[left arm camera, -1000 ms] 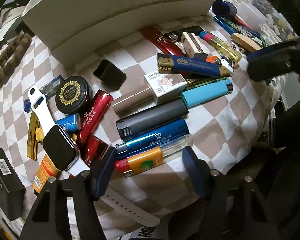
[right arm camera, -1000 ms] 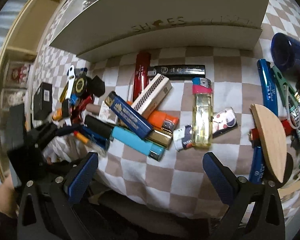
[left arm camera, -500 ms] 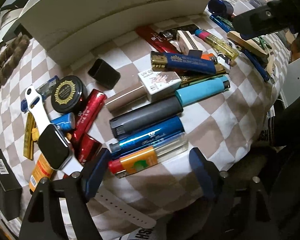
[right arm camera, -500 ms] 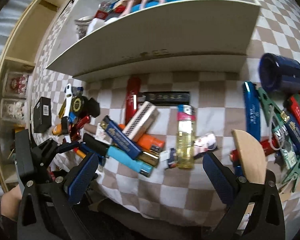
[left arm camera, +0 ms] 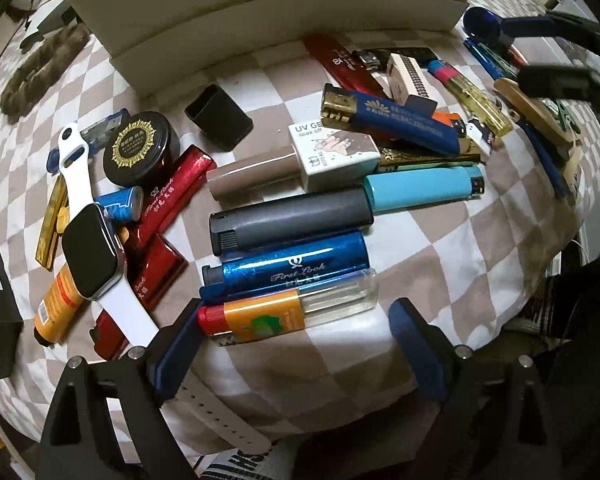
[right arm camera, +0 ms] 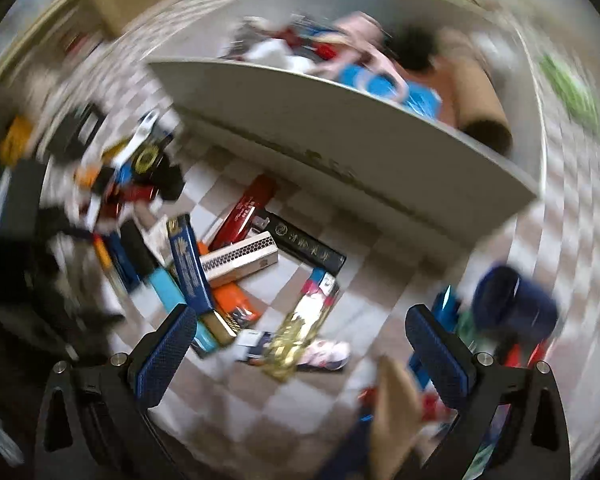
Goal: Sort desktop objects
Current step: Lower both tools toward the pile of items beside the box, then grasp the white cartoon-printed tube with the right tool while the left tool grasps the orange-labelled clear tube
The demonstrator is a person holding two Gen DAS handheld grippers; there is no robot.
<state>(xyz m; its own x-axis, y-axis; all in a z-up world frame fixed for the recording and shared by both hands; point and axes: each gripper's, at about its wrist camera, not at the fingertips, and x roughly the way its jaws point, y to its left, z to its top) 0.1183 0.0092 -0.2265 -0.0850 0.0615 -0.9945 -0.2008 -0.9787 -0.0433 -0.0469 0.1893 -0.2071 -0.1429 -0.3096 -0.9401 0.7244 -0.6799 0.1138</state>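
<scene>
Many lighters and small items lie on the checkered cloth (left arm camera: 440, 240). My left gripper (left arm camera: 296, 344) is open and low at the front edge. An orange and clear lighter (left arm camera: 288, 308) lies between its fingers, with a shiny blue lighter (left arm camera: 292, 268) and a dark grey lighter (left arm camera: 292, 220) just behind. My right gripper (right arm camera: 300, 352) is open and empty, high above a yellow lighter (right arm camera: 304, 324) and a dark blue lighter (right arm camera: 190, 264). The right wrist view is blurred. The right gripper also shows in the left wrist view (left arm camera: 556, 52) at the far right.
A white shoe box (left arm camera: 260, 4) stands at the back, holding scissors and a cardboard tube (right arm camera: 480, 112). A white smartwatch (left arm camera: 92, 248), a black round tin (left arm camera: 140, 148) and red lighters lie left. A dark blue cup (right arm camera: 512, 304) and a wooden piece (left arm camera: 532, 108) lie right.
My left gripper has moved forward and down, so the orange and clear lighter now lies between its fingers. My right gripper has risen and tilted, and now sees into the shoe box.
</scene>
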